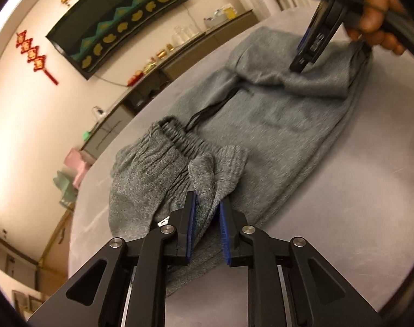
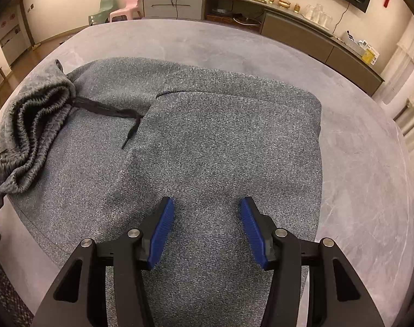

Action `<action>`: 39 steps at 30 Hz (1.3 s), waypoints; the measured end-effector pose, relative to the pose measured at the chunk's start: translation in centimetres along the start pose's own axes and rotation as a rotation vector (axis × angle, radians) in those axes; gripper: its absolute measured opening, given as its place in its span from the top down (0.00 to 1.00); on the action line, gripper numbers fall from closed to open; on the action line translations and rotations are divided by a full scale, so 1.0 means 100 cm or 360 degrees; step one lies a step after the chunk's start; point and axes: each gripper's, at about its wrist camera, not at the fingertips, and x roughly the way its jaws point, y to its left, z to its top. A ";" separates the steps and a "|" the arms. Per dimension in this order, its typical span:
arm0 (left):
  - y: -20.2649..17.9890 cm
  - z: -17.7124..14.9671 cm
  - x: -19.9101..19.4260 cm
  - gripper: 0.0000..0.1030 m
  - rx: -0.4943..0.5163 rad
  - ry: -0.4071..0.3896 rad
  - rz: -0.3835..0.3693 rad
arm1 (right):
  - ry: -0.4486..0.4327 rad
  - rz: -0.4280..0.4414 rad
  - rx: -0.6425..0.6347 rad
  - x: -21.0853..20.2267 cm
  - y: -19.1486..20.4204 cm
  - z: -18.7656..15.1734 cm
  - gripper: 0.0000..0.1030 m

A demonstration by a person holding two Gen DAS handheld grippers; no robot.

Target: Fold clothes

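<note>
1. The grey table (image 2: 356, 163) fills both views; its near edge is cut off by the gripper bodies, and its far rim curves against the sideboard (image 2: 288, 24) along the wall.
2. The grey trousers (image 2: 207, 141) lie across the middle of the table, partly folded: a flap of cloth is doubled over on the right half in the right wrist view. How many layers lie under it cannot be told.
3. The elastic waistband (image 2: 35, 125) is bunched at the far left of the right wrist view, and a black drawstring (image 2: 111, 110) trails from it onto the flat cloth. Its other end is hidden in the folds.
4. The left gripper (image 1: 208, 223) pinches a raised ridge of the grey cloth between its blue pads (image 1: 191, 226); the cloth runs down past the fingers and is hidden beneath the gripper body.
5. The right gripper (image 2: 207, 229) hangs over the near part of the trousers with its fingers spread and only flat cloth seen between them. Whether the tips touch the cloth cannot be told.
6. In the left wrist view that gripper shows at the far right, held by a hand (image 1: 375, 21), partly cut off by the frame edge.
</note>
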 end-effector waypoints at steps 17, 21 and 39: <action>0.177 -0.013 0.064 0.46 -0.1136 0.0254 -0.0434 | -0.0031 0.0466 0.0167 -0.036 0.030 -0.010 0.48; 0.160 0.011 0.127 0.44 -0.1020 0.0436 -0.0580 | 0.0006 0.0454 0.0115 -0.011 0.040 -0.008 0.48; 0.088 0.077 0.110 0.34 -0.0792 0.0434 -0.0381 | -0.0049 0.0682 0.0036 -0.065 0.018 -0.032 0.43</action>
